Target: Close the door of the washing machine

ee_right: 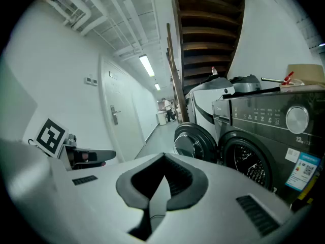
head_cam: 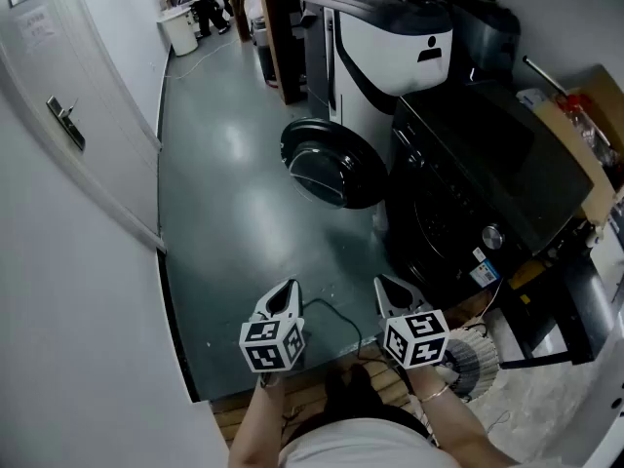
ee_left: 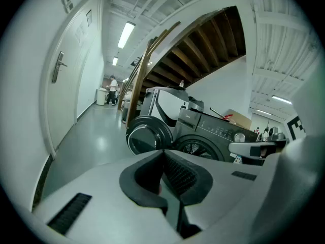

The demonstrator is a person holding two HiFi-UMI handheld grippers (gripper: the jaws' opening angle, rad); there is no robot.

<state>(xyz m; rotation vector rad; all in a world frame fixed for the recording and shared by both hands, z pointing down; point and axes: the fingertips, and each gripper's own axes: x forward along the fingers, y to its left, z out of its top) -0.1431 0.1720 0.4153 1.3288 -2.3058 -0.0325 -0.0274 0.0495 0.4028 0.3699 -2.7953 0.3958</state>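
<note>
My left gripper and right gripper are both pinched together, empty. The round black glass-centred door of the dark front-loading washing machine stands swung wide, well ahead. Rigid, hinged, probably light to swing: I'd push its outer rim.

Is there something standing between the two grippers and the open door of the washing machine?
Nothing visible does. Only floor lies between the left gripper, the right gripper and the open door.
</note>
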